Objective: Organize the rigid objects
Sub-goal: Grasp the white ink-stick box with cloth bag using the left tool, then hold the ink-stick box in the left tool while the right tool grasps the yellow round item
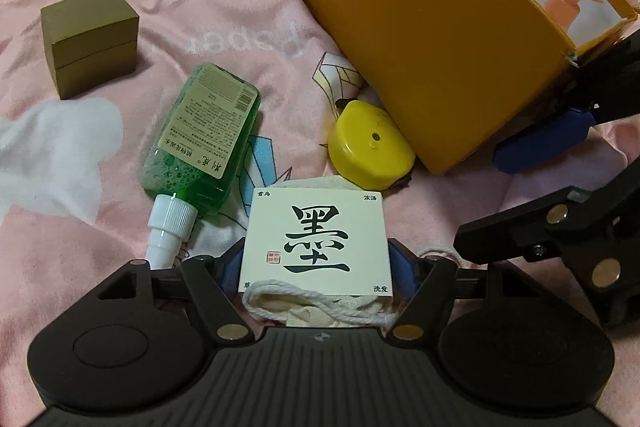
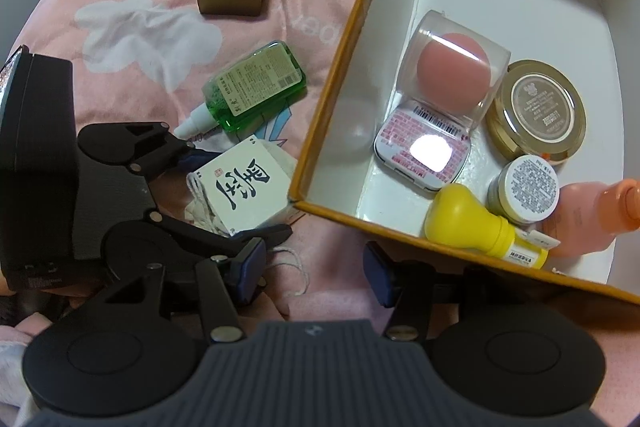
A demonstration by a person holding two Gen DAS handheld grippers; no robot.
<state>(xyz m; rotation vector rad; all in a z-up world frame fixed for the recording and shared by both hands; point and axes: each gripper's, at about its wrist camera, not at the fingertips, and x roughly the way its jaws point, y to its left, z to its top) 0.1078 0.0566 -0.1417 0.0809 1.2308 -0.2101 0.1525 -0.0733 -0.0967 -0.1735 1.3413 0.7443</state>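
My left gripper [image 1: 316,267] is shut on a white square box [image 1: 316,243] printed with a black character, with a cloth bag and white cord under it. The same box shows in the right wrist view [image 2: 244,187] between the left gripper's fingers. My right gripper [image 2: 316,267] is open and empty, just in front of the near wall of the orange storage box [image 2: 332,75]. In the left wrist view the orange box [image 1: 400,27] stands to the right, with the right gripper's blue pad [image 1: 540,143] beside it.
On the pink bedspread lie a green spray bottle [image 1: 200,135], a gold-brown small box [image 1: 90,41] and a yellow round item [image 1: 370,147]. The orange box holds a pink sponge case [image 2: 452,67], a gold compact [image 2: 536,111], a yellow bulb-shaped bottle [image 2: 468,223], a small jar [image 2: 524,187] and a peach bottle [image 2: 592,215].
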